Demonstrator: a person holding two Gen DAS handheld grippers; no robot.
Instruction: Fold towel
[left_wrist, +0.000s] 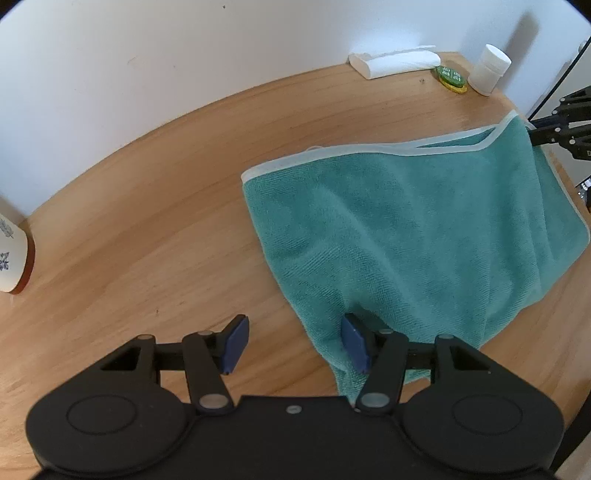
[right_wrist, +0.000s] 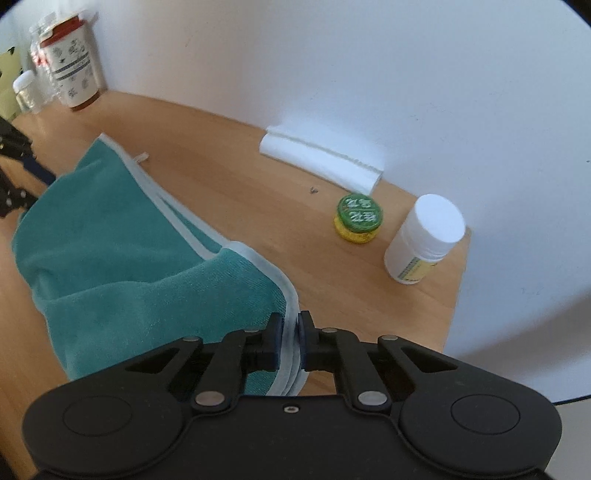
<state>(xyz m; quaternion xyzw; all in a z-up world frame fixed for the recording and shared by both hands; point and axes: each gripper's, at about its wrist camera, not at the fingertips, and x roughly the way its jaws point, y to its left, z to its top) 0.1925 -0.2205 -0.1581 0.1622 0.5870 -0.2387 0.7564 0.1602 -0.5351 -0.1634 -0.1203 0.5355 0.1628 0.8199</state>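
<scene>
A teal towel (left_wrist: 406, 229) with a pale border lies folded double on the wooden table (left_wrist: 147, 221). My left gripper (left_wrist: 294, 326) stands open over the towel's near left corner. Its right pad (left_wrist: 354, 343) rests against the cloth and its left pad (left_wrist: 234, 343) is over bare wood. In the right wrist view my right gripper (right_wrist: 291, 325) is shut on the towel's (right_wrist: 129, 266) white-bordered edge, with the layered hem pinched between the pads. The right gripper also shows at the towel's far right corner in the left wrist view.
Along the white wall lie a folded white paper towel (right_wrist: 321, 162), a green-lidded yellow jar (right_wrist: 360, 218) and a white bottle (right_wrist: 424, 240). A patterned cup (right_wrist: 72, 70) stands at the far left. The table's right edge (right_wrist: 456, 295) runs close to my right gripper.
</scene>
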